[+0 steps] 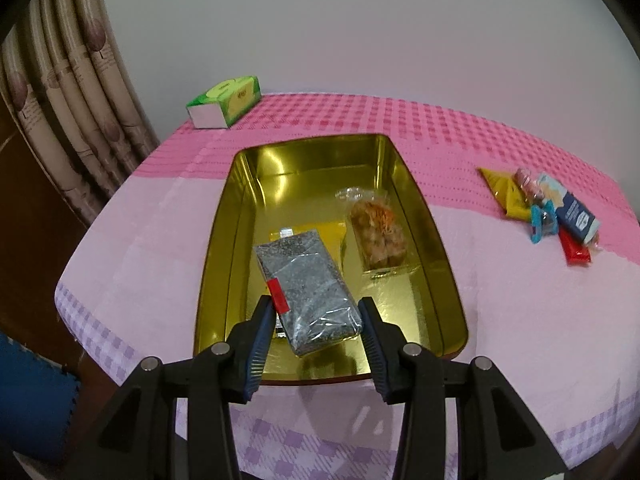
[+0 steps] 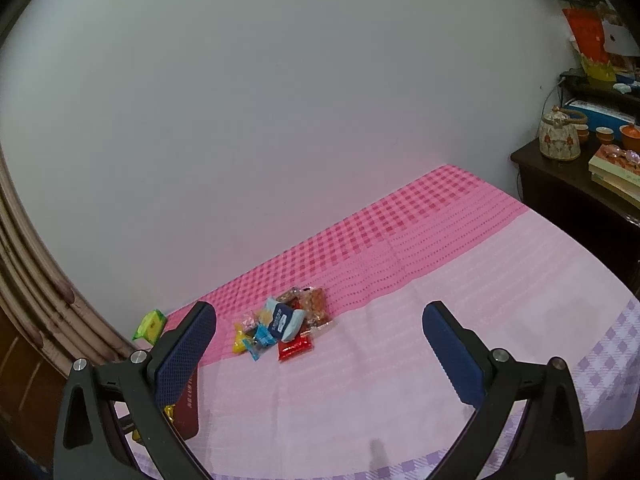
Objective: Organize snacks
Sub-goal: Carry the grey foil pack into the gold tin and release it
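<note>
Left claw (image 1: 316, 322) hovers low over the near end of the gold tin (image 1: 224, 248), jaws parted either side of the grey foil packet (image 1: 306, 288); whether the pads actually touch it, I cannot tell. The packet lies flat in the tin's near half, with a clear bag of fried snacks (image 1: 378, 236) just beyond it to the right. Right claw (image 2: 320, 344) hangs above the desk (image 2: 360, 400), spread wide, holding nothing. Past it, right of the tin, sits the snack pile (image 2: 280, 324).
</note>
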`<control>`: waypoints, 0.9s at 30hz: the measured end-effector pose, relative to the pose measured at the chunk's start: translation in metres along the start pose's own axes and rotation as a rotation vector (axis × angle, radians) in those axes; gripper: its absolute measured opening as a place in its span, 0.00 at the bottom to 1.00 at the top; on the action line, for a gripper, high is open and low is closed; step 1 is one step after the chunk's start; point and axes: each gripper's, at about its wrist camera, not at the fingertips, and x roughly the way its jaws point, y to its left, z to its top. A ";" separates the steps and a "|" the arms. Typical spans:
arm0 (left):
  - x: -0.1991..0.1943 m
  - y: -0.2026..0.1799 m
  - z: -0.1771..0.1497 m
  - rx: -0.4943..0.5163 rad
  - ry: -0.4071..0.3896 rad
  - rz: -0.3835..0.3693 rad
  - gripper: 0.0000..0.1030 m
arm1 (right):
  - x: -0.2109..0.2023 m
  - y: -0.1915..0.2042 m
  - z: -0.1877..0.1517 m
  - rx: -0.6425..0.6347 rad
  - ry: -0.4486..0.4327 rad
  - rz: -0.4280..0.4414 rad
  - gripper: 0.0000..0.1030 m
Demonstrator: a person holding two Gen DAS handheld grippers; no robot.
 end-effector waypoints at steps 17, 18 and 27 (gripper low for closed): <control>0.044 0.010 -0.001 -0.008 0.043 -0.060 0.42 | 0.039 0.005 -0.019 -0.080 0.103 -0.051 1.00; 0.047 0.011 0.001 -0.011 0.046 -0.060 0.42 | 0.042 0.006 -0.021 -0.088 0.109 -0.053 1.00; 0.049 0.014 -0.001 0.030 0.008 -0.053 0.49 | 0.059 0.008 -0.037 -0.131 0.172 -0.081 1.00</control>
